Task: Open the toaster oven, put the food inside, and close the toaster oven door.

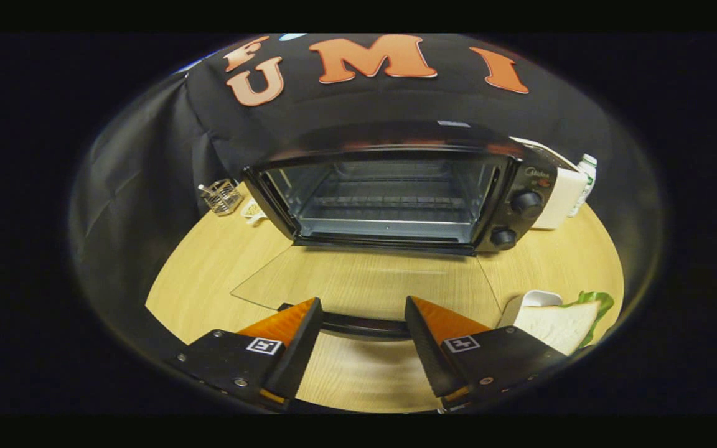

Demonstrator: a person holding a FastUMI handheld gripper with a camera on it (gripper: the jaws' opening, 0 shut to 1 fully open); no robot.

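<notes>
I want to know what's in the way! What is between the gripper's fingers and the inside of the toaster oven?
In the gripper view, the open gripper faces the toaster oven; only the folded-down glass door lies between, flat over the table.

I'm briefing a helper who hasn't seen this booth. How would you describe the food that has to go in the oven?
Start at the black toaster oven on the wooden table, its glass door folded down flat. Just right of the open tongs, by the door's right corner, lies the sandwich: white bread with green lettuce poking out, on a small white dish. Nothing else there is edible-looking.
</notes>
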